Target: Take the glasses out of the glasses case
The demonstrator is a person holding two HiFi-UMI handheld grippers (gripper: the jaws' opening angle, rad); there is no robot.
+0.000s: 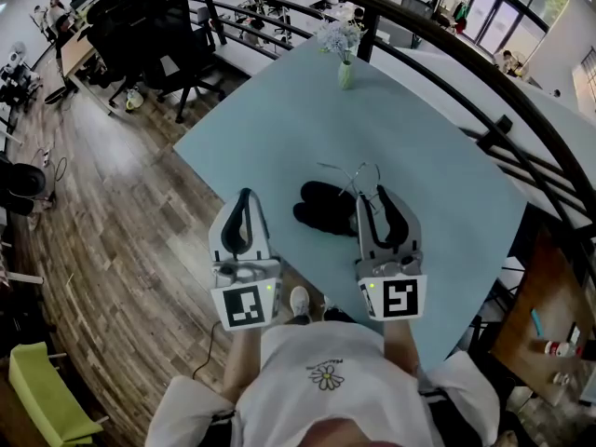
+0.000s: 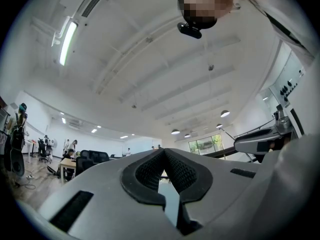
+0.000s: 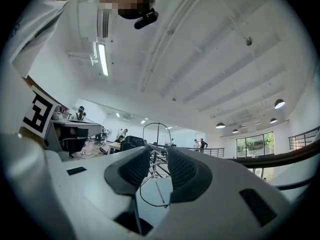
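A black glasses case (image 1: 323, 209) lies open on the light blue table (image 1: 279, 128), just ahead of my grippers. The thin wire-framed glasses (image 1: 351, 174) are out of the case, held above its right end. My right gripper (image 1: 374, 194) is shut on the glasses, and in the right gripper view the wire frame (image 3: 156, 134) runs up between the two pads, with one lens rim hanging below. My left gripper (image 1: 246, 196) hovers over the table's near-left edge, left of the case. It is shut, and its pads (image 2: 150, 173) meet at the tip with nothing between them.
A small vase of pale flowers (image 1: 345, 59) stands at the table's far end. A dark railing (image 1: 521, 110) runs along the right side. Office chairs (image 1: 149, 35) and desks stand on the wooden floor at the back left. The table's near edge is right under my grippers.
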